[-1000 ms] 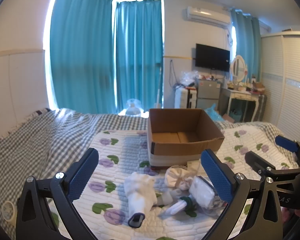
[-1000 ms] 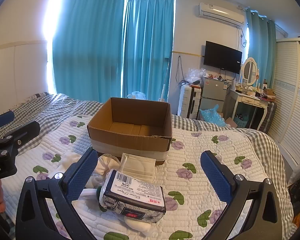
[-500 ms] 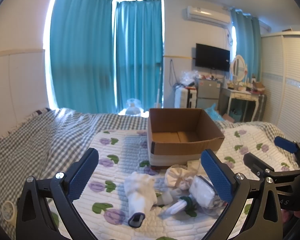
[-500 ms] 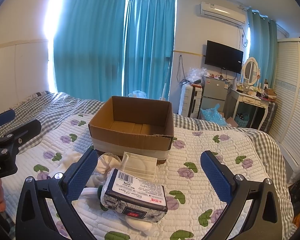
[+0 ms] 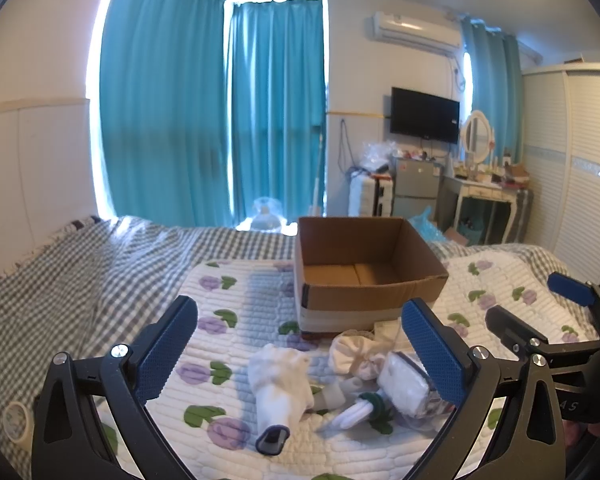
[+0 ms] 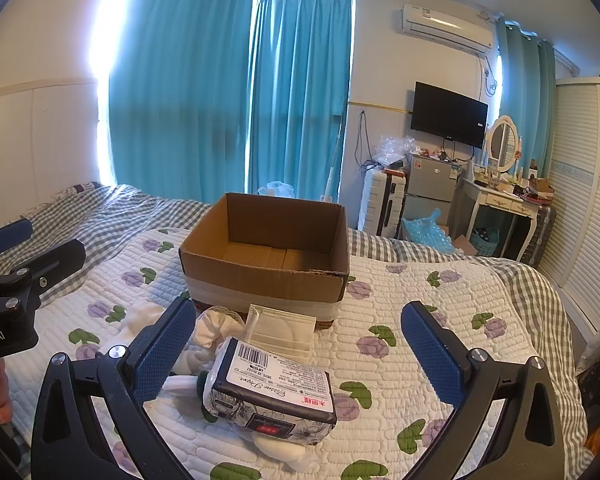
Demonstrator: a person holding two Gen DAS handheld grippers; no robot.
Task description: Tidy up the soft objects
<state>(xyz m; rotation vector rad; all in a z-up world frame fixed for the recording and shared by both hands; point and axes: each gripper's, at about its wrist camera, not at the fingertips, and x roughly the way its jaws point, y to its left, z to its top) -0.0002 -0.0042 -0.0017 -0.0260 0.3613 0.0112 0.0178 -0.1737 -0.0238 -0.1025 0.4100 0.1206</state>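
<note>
An open empty cardboard box (image 5: pixel 364 276) (image 6: pixel 268 264) stands on a floral quilt. In front of it lies a pile of soft things: a white rolled sock (image 5: pixel 280 384), a tied white cloth bundle (image 5: pixel 356 354) (image 6: pixel 212 328), a wrapped tissue pack (image 6: pixel 272 396) (image 5: pixel 404 388) and a flat clear packet (image 6: pixel 282 330). My left gripper (image 5: pixel 300 356) is open and empty, above the sock and bundle. My right gripper (image 6: pixel 298 354) is open and empty, above the tissue pack. Each gripper shows at the edge of the other's view.
The quilt (image 6: pixel 420 312) lies over a grey checked bedspread (image 5: pixel 72 280). A tape roll (image 5: pixel 16 422) sits at the bed's left edge. Beyond the bed are teal curtains, a small fridge (image 6: pixel 428 188), a dressing table (image 6: pixel 500 204) and a wardrobe (image 6: pixel 588 200).
The right gripper has edged slightly forward towards the box. The left gripper and the objects have not visibly moved.
</note>
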